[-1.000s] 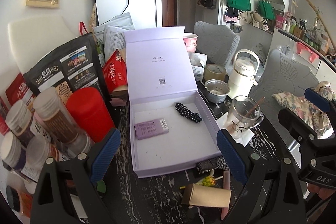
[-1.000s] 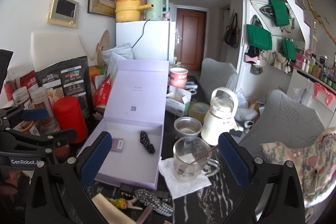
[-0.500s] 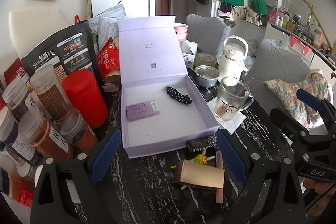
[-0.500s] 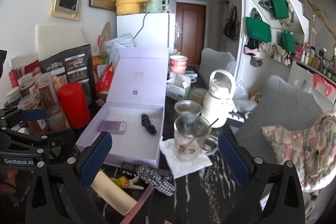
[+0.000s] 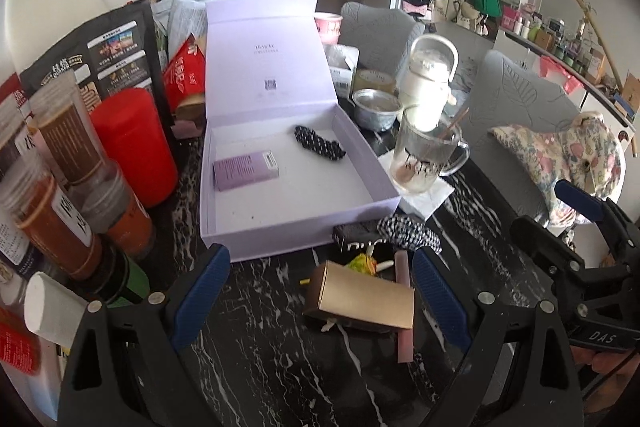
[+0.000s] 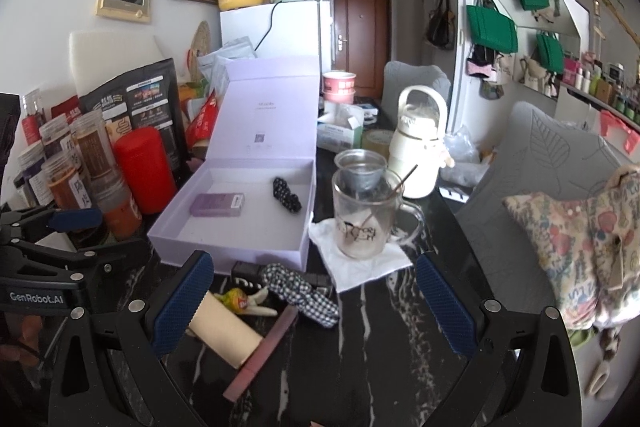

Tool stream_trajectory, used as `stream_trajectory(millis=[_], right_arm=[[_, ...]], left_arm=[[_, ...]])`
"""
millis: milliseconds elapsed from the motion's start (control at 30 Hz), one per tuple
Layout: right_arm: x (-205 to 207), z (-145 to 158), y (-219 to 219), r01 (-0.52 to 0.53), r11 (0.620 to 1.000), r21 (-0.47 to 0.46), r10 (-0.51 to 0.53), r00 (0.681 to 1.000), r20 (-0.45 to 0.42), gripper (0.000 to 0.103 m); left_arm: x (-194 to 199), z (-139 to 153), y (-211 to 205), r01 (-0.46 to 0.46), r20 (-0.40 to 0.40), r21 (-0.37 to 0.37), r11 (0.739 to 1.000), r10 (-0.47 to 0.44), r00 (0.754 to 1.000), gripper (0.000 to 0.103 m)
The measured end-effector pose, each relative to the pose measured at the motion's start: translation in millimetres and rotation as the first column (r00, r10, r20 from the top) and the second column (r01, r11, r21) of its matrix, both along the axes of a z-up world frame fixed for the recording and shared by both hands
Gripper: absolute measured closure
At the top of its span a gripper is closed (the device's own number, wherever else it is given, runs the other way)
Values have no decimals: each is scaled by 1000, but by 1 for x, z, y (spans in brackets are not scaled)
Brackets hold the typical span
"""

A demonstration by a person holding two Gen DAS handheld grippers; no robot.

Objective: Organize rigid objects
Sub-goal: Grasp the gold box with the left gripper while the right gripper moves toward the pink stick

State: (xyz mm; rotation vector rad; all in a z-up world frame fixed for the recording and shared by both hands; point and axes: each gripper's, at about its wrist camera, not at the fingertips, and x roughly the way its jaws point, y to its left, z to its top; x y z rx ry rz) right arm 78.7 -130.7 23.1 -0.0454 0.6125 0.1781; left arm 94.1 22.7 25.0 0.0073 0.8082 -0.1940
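Observation:
An open lilac box (image 5: 224,227) (image 6: 192,247) sits on the black marble table, lid up. Inside lie a small purple carton (image 5: 245,170) (image 6: 218,205) and a black dotted hair tie (image 5: 320,143) (image 6: 286,195). In front of it lie a gold box (image 5: 366,297) (image 6: 226,333), a pink stick (image 5: 404,323) (image 6: 262,353), a black box (image 5: 356,237), a checkered scrunchie (image 5: 408,231) (image 6: 300,287) and a yellow trinket (image 5: 362,263) (image 6: 236,299). My left gripper (image 5: 320,299) is open and empty above the gold box. My right gripper (image 6: 312,307) is open and empty over the same pile.
Jars (image 5: 68,163) and a red canister (image 5: 132,143) crowd the left. A glass mug (image 5: 424,155) (image 6: 366,215) on a napkin, a steel bowl (image 5: 376,107) and a white kettle (image 5: 430,83) stand right of the box. A chair with a floral cushion (image 6: 576,251) is at right.
Both grippers have drawn back and tilted down, so the pile of small items in front of the box now shows fully. Both stay open and empty.

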Motion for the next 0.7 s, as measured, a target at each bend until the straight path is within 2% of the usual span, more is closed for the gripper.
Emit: stream_trajectory(millis=[200,567,700], right_arm=[[-3,-19,-7,-3,1000,14,4,1000,-26,0],[2,-63,-15,5,1000,30,-1,991,-130,0],[4,-75,-16,-1,999,34,6,988,-156,0]], left_arm=[[2,-15,-1,5,-27,-16,1000,-6,1000,9],[12,-44,-6,39,-91,-36,999,-42,995,9],[21,-60,-5,51,-136,-38,998,-55,989,9]])
